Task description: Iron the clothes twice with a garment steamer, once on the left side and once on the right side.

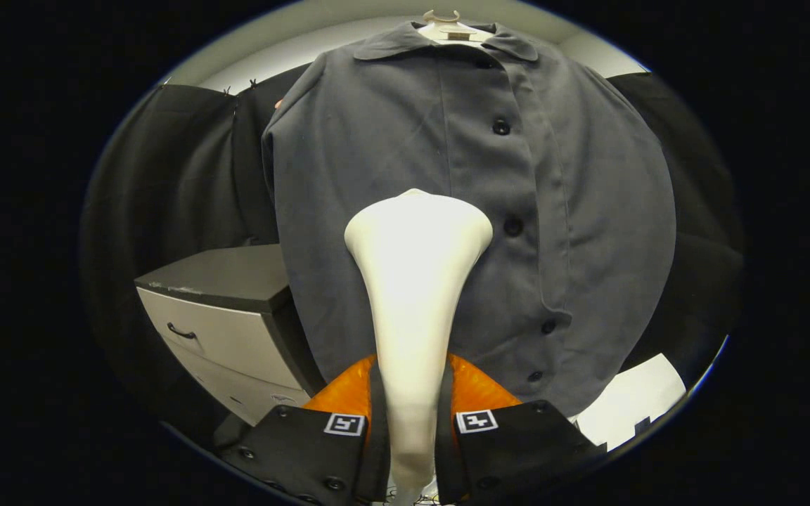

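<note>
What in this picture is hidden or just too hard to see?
- Gripper view: the white trumpet-shaped steamer, clamped in the gripper, covers the middle of the grey buttoned shirt; whether its head touches the cloth cannot be told.
- The grey drawer cabinet is partly behind the shirt.
- The steamer's lower end is cut off.
</note>
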